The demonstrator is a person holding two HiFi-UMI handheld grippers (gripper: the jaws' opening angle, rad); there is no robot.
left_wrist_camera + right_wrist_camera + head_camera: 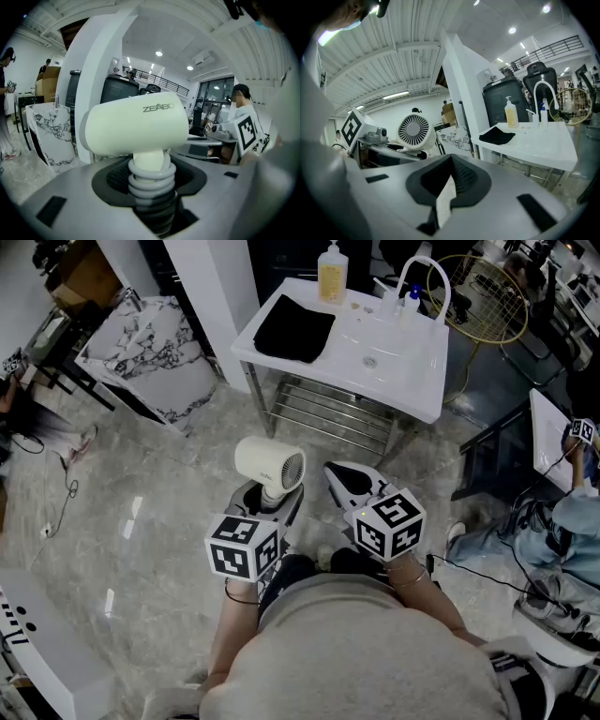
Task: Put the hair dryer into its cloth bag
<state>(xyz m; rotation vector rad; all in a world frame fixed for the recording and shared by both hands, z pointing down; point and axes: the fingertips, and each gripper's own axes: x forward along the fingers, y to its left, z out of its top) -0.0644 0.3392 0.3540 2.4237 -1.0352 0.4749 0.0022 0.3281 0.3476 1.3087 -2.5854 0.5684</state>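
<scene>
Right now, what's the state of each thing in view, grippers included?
hair dryer: held up by its handle, cord coiled round it
left gripper: shut on the hair dryer's handle
right gripper: shut, empty
cloth bag: lying flat on the sink counter, untouched
soap bottle: upright

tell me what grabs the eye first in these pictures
The cream hair dryer stands out first, held upright in front of the person by the left gripper, whose jaws clamp its cord-wrapped handle. Beside it, the right gripper is shut on nothing. Further ahead, a black cloth bag lies flat on the left end of the white sink counter.
</scene>
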